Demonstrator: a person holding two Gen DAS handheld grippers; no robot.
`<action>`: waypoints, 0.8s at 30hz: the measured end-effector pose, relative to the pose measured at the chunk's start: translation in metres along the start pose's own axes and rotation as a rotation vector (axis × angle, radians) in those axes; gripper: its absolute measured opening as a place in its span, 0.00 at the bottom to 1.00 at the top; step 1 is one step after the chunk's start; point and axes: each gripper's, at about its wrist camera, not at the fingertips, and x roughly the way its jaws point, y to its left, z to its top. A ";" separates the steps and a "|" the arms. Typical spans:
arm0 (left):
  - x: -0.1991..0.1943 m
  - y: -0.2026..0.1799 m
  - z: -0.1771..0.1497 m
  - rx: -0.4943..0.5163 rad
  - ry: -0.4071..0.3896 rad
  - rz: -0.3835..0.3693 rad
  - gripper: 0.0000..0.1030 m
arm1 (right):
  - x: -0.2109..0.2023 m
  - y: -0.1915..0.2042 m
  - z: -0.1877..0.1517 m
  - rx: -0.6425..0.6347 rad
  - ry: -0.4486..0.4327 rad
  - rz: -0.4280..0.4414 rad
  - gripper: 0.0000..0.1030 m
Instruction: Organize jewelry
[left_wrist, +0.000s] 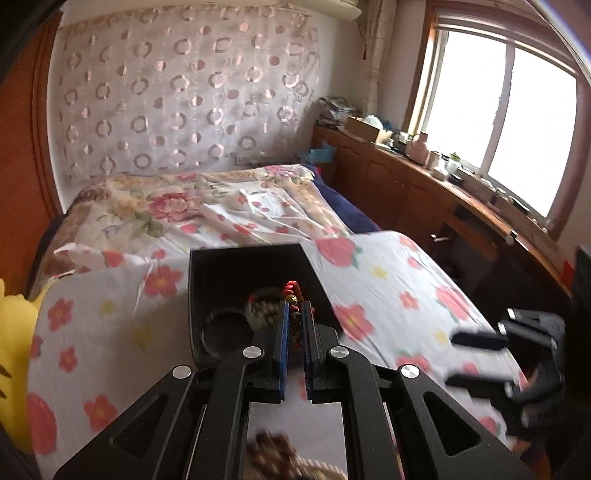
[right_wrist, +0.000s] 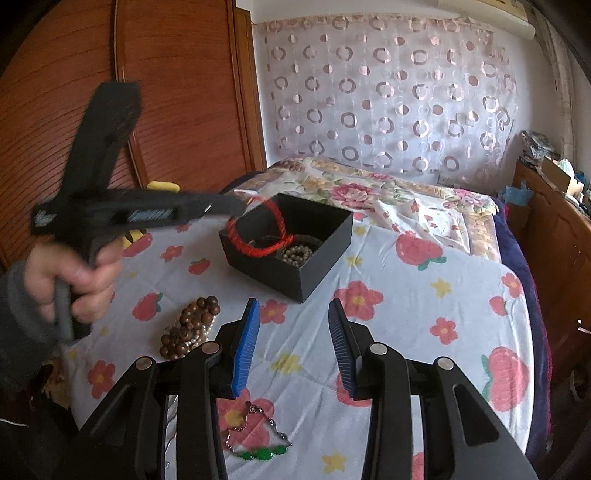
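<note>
My left gripper (left_wrist: 294, 308) is shut on a red cord bracelet (right_wrist: 258, 236) and holds it over the open black box (right_wrist: 325, 243); the bracelet hangs down into the box. In the left wrist view the bracelet (left_wrist: 293, 291) shows between the blue pads, above the box (left_wrist: 221, 273). A pearl bracelet (right_wrist: 297, 254) lies inside the box. My right gripper (right_wrist: 293, 314) is open and empty above the floral cloth, near the box's front corner. A brown bead bracelet (right_wrist: 192, 325) lies on the cloth to the left. A chain with green stones (right_wrist: 258, 439) lies under my right gripper.
The jewelry sits on a flower-print cloth (right_wrist: 424, 314) on a raised surface beside a bed (right_wrist: 388, 192). A wooden wardrobe (right_wrist: 166, 92) stands on the left. A wooden counter (left_wrist: 424, 177) with clutter runs under the window. A yellow object (left_wrist: 14, 332) is at the left edge.
</note>
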 end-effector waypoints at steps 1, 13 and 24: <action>0.004 0.004 0.002 -0.001 0.002 0.006 0.06 | 0.002 0.000 -0.001 0.003 0.004 0.002 0.40; -0.027 0.005 -0.033 -0.008 -0.012 0.046 0.68 | -0.029 0.007 -0.045 0.022 0.020 -0.030 0.40; -0.082 -0.036 -0.134 0.003 0.037 0.024 0.81 | -0.080 0.021 -0.121 0.049 0.060 -0.085 0.40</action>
